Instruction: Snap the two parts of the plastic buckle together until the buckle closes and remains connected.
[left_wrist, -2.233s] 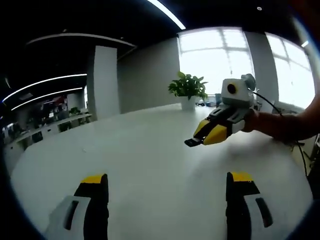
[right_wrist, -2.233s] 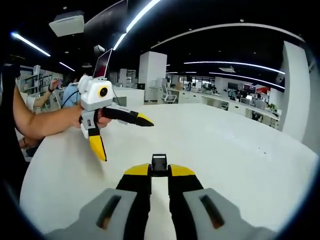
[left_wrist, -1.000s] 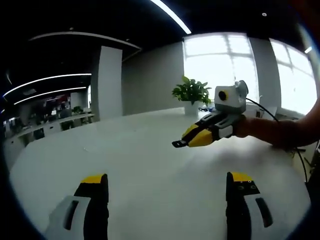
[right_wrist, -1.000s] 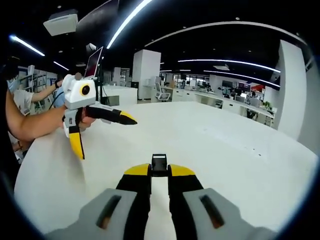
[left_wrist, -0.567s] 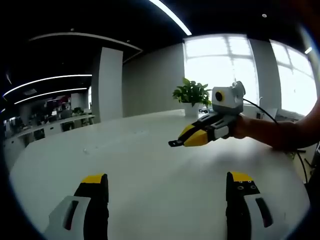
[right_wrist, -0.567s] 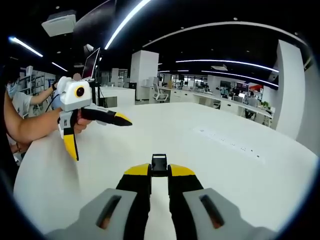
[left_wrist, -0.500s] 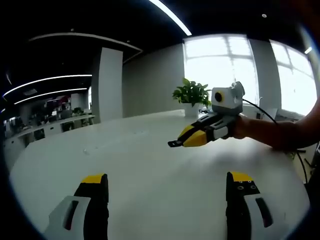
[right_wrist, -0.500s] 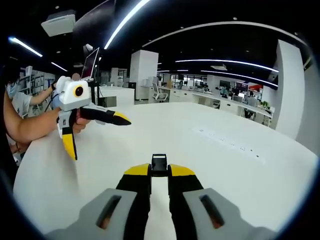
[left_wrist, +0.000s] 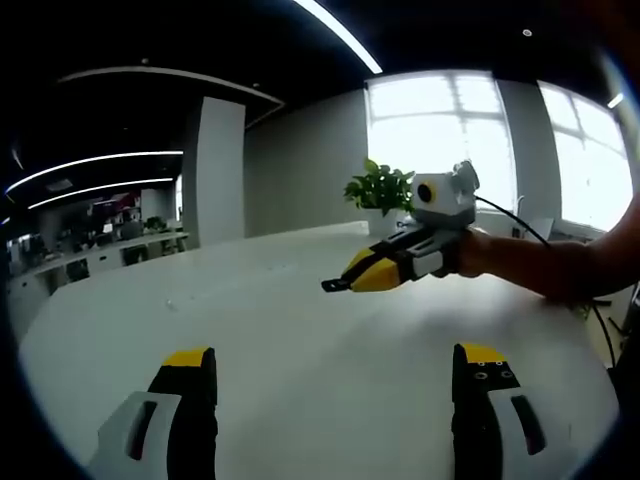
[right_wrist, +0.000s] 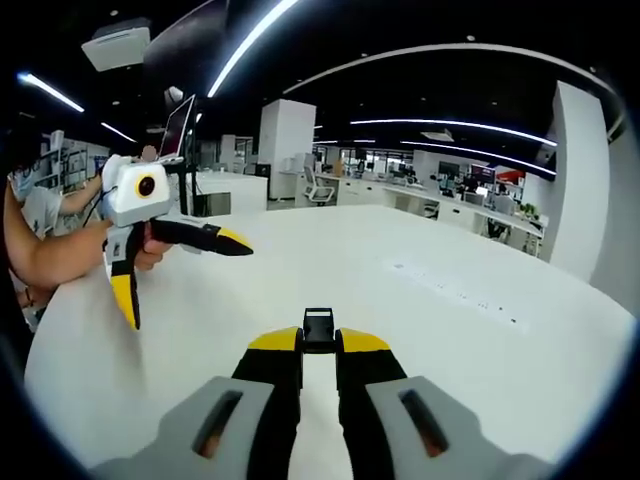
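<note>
Spreading wide beneath both grippers, a large white table (right_wrist: 480, 330) sits in a dim open-plan office lit by ceiling light strips. In the left gripper view, a bright window (left_wrist: 440, 130) stands beyond the table's far edge, with a potted plant (left_wrist: 378, 187) in front of it.

In the right gripper view, the left gripper (right_wrist: 178, 268) is up and to the left of this view's own jaws, held in a person's hand (right_wrist: 150, 250). Its two yellow-tipped jaws are spread far apart with nothing between them, one pointing right, one pointing down.

In the left gripper view, the right gripper (left_wrist: 340, 281) hangs above the table, ahead and to the right, held by a bare forearm (left_wrist: 560, 265).

In its own view, the right gripper's jaws are clamped together on a small black buckle part (right_wrist: 319, 328), which sticks out just past the yellow tips. Which half of the buckle it is cannot be told.
</note>
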